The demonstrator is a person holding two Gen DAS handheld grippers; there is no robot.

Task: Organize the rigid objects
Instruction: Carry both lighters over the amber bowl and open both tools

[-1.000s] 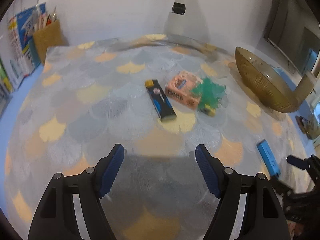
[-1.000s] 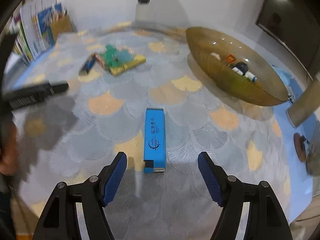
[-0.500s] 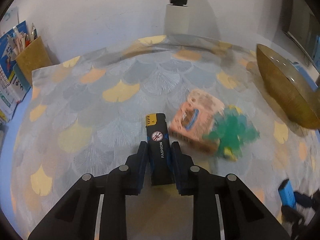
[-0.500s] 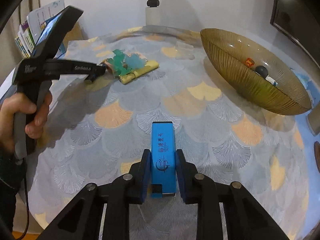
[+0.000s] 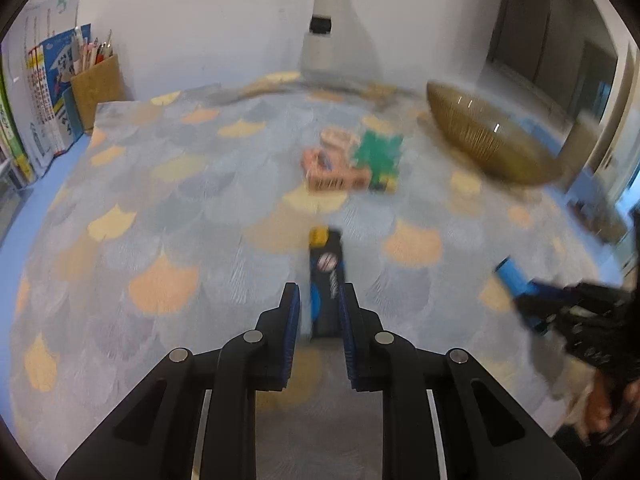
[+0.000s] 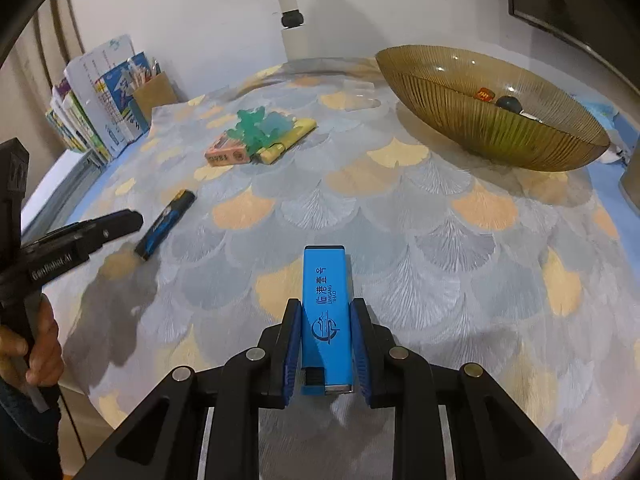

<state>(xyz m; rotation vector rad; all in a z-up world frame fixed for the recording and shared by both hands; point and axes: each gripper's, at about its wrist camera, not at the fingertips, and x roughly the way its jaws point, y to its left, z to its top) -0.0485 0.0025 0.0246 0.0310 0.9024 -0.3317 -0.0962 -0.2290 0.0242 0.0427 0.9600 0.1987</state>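
Blue rectangular lighter (image 6: 327, 320) clamped between the right gripper (image 6: 326, 344) pads, lifted off the patterned tablecloth (image 6: 400, 240). Black lighter with yellow cap (image 5: 326, 280) sitting between the left gripper (image 5: 318, 320) jaws, too blurry to call contact. Amber ribbed glass bowl (image 6: 480, 120) far right, contents barely readable.

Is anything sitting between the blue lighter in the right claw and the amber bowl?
Nothing visible does. Only patterned tablecloth lies between the blue lighter, clamped in the right claw, and the amber bowl. The pink box and green toy sit off to the left.
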